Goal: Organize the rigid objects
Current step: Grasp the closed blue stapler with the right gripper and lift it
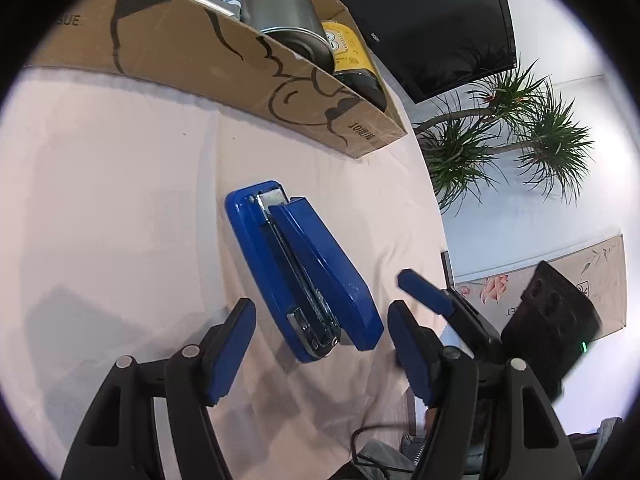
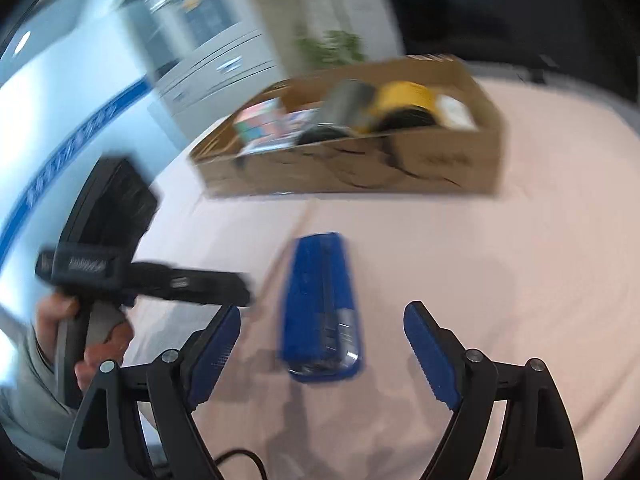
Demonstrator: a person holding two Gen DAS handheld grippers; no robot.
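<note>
The left gripper (image 1: 320, 328) is spread wide with its fingers either side of the blue stapler's (image 1: 304, 268) near end, not touching it. The right gripper (image 2: 322, 334) is equally wide and empty. The stapler lies on the pink-clothed table (image 1: 120, 200), near the cardboard box (image 1: 224, 64) holding tins.

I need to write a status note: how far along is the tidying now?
Done: a grey can, a yellow tin and cards already lie in the box. In hand: nothing; the left gripper and right gripper are both open around the stapler. Left: grasp the stapler and box it.
</note>
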